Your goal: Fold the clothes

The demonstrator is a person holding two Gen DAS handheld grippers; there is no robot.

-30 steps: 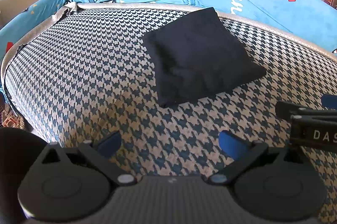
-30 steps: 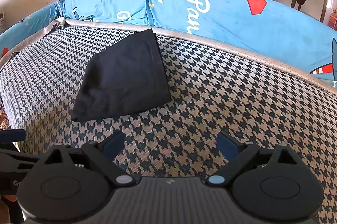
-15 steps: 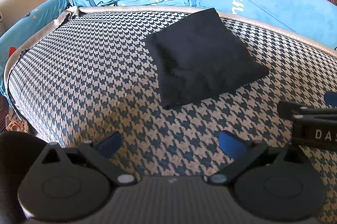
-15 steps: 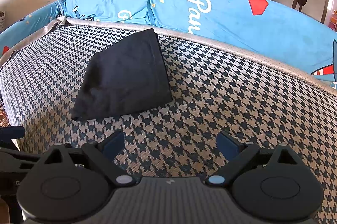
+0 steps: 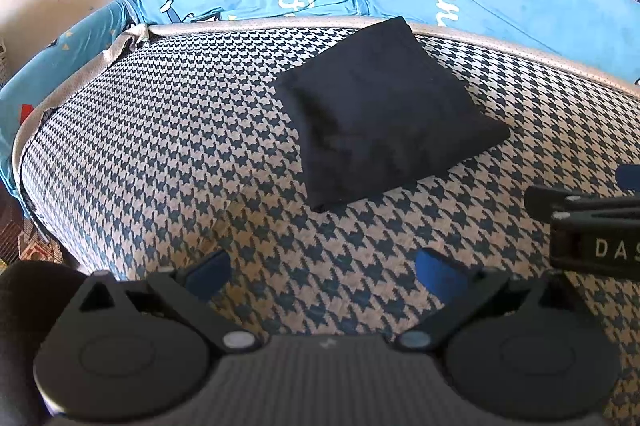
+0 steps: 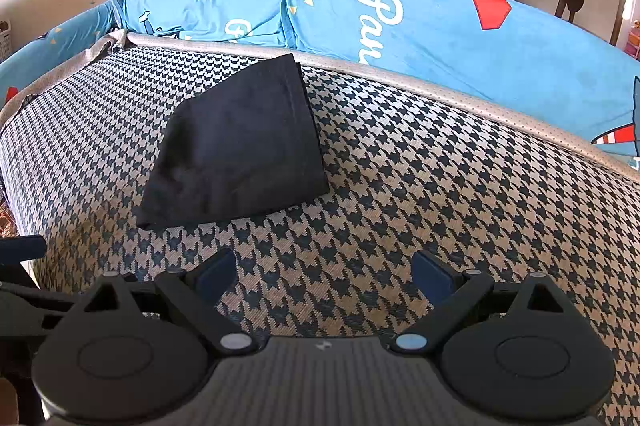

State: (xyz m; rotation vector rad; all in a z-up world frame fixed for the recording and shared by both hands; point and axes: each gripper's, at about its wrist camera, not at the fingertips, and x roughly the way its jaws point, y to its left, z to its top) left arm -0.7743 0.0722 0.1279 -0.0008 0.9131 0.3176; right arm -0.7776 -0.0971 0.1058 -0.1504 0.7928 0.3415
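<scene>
Houndstooth-patterned cushion [image 5: 160, 154] bordered at the far side by a blue printed cover [image 6: 440, 26]. Black garment [image 5: 384, 114], folded into a compact rectangle, lies flat on the cushion toward its far edge, one corner touching the grey piping [image 6: 400, 78]. Left gripper [image 5: 322, 264] and right gripper [image 6: 324, 272] hover near the front edge, jaws apart, empty, well clear of the garment.

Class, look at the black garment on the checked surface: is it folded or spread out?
Folded. The black garment lies as a compact, thick rectangle with layered edges on the checked surface, and neither gripper touches it.
</scene>
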